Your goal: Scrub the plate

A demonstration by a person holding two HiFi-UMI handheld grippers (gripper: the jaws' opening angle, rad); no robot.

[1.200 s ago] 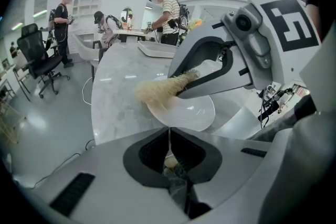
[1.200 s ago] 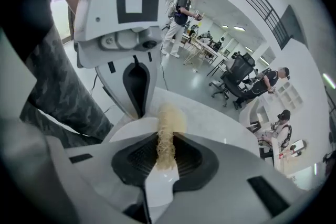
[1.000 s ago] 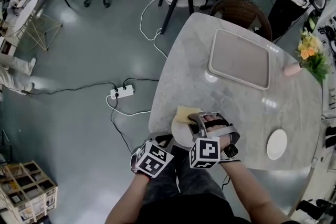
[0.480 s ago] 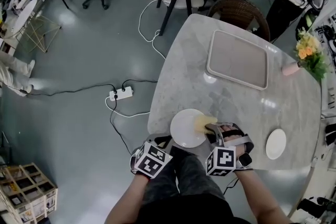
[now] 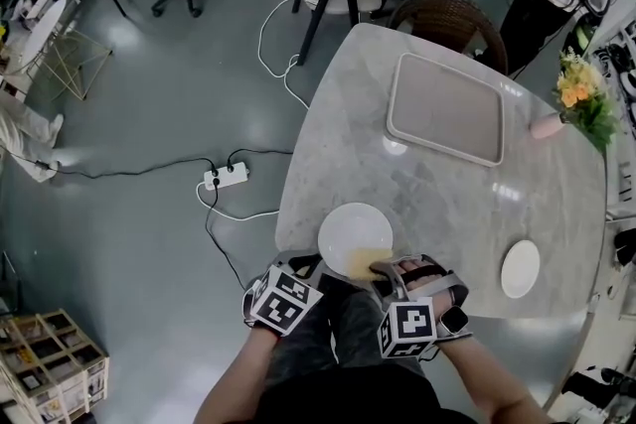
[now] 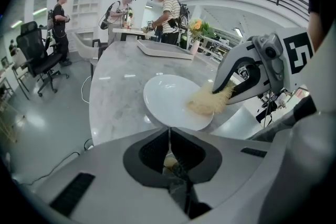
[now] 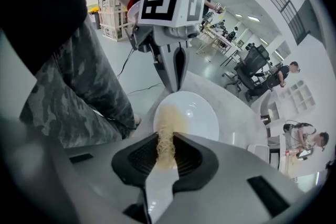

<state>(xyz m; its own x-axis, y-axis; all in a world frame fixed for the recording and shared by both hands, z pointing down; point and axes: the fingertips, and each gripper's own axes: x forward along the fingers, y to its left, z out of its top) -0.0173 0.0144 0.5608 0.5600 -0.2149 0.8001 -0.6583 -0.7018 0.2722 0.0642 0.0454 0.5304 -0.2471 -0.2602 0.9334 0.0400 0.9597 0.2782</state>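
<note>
A white plate point(image 5: 353, 229) lies at the near edge of the marble table point(image 5: 437, 184). My left gripper point(image 5: 310, 267) is shut on the plate's near-left rim; its jaws pinch the rim point(image 6: 169, 132) in the left gripper view. The right gripper point(image 5: 384, 271) is shut on a yellow fibrous scrubber point(image 5: 365, 264), which presses on the plate's near-right part. In the left gripper view the scrubber point(image 6: 206, 103) rests on the plate point(image 6: 165, 97) under the right gripper point(image 6: 227, 93). In the right gripper view the scrubber point(image 7: 166, 122) sits between the jaws, over the plate point(image 7: 198, 113), with the left gripper point(image 7: 176, 77) beyond.
A grey tray point(image 5: 444, 109) lies at the table's far side. A small white plate point(image 5: 520, 269) sits at the near right, flowers in a pink vase point(image 5: 574, 99) at the far right. A wicker chair point(image 5: 449, 19) stands behind the table; people stand farther off.
The right gripper has dragged the scrubber from the plate's far left, across to its right side, then down to the near edge. The left gripper has kept its hold on the rim.
</note>
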